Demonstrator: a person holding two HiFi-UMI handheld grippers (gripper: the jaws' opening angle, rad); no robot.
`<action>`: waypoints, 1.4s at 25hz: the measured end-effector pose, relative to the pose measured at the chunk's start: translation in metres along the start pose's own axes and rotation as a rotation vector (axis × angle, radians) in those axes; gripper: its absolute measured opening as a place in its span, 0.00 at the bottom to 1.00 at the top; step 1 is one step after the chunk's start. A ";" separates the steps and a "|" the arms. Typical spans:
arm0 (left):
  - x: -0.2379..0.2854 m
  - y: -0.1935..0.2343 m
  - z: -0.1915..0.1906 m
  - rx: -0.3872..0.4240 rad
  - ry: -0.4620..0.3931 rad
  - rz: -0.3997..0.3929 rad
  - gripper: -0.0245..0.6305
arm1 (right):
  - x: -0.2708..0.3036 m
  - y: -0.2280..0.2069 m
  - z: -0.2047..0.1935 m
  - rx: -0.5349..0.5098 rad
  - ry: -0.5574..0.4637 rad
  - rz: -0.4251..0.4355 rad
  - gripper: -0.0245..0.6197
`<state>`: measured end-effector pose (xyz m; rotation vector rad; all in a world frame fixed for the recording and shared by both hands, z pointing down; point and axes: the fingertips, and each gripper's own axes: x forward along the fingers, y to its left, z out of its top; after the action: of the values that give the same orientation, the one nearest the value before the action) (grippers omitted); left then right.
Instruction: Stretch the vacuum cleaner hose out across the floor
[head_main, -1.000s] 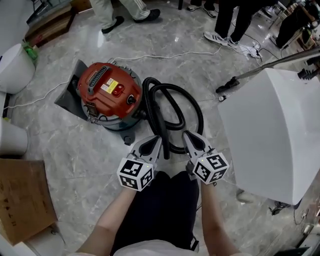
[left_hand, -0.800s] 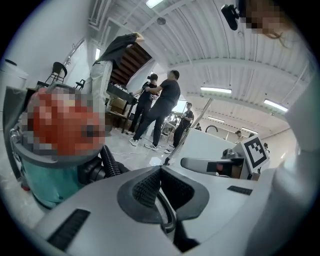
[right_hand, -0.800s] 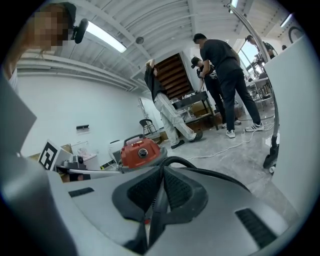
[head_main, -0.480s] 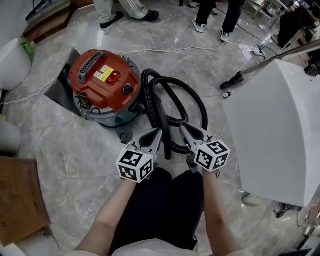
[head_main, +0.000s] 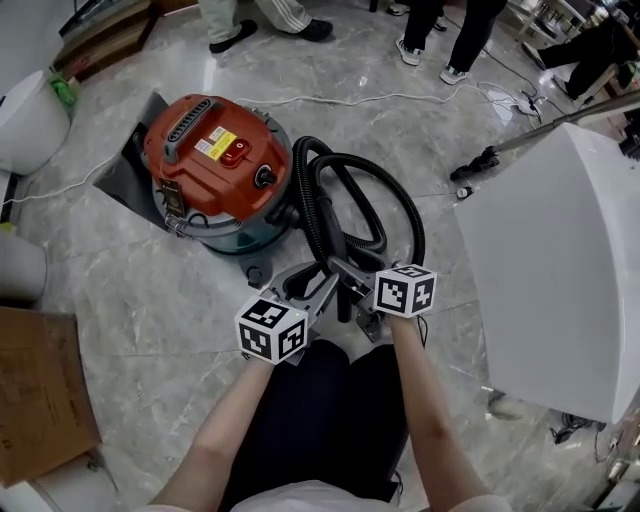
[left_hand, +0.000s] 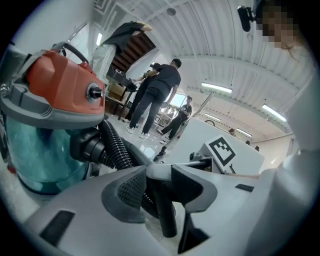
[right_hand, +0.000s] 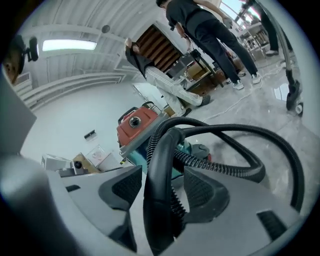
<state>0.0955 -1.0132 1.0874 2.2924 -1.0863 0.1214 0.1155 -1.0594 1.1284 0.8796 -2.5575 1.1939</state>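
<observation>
Head view: a canister vacuum cleaner with a red lid and teal drum (head_main: 215, 160) stands on the grey marble floor (head_main: 130, 290), partly on a dark grey mat (head_main: 130, 185). Its black corrugated hose (head_main: 395, 205) is plugged into the drum's side and lies coiled in loops just right of the canister, not stretched out. The hose's smooth black rigid end tube (head_main: 344, 300) runs from the coil toward the person and ends between the two grippers.

Left gripper (head_main: 322, 283): the jaws have just been opening and the gap is narrow. In the left gripper view the end tube (left_hand: 165, 210) stands in that gap with a pad close on either side. No clamping shows, so I read it as released.

Right gripper (head_main: 352, 275): the jaws have just been opening and now stand wide apart. In the right gripper view the hose (right_hand: 160, 165) passes between the pads where the smooth section meets the ribbed section. It is straddled, not squeezed.

The grippers sit just beside each other, tips converging on the tube.

Surroundings: a large white curved panel (head_main: 540, 260) is at right and a brown cardboard box (head_main: 40, 400) at lower left. A thin white cable (head_main: 350, 98) lies on the floor beyond the vacuum. Standing people's legs (head_main: 440, 30) show along the top edge.
</observation>
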 end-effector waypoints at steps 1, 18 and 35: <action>0.000 0.002 -0.004 -0.011 0.014 -0.005 0.27 | 0.005 0.001 -0.003 0.039 0.003 0.016 0.42; 0.000 -0.009 -0.023 -0.041 0.056 -0.088 0.37 | -0.014 0.013 0.013 -0.049 -0.154 0.015 0.30; 0.002 -0.035 0.054 -0.242 -0.085 -0.291 0.44 | -0.089 0.075 0.020 -0.312 -0.246 0.233 0.30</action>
<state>0.1140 -1.0272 1.0268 2.2207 -0.7495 -0.2127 0.1453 -0.9984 1.0321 0.7098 -3.0027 0.7391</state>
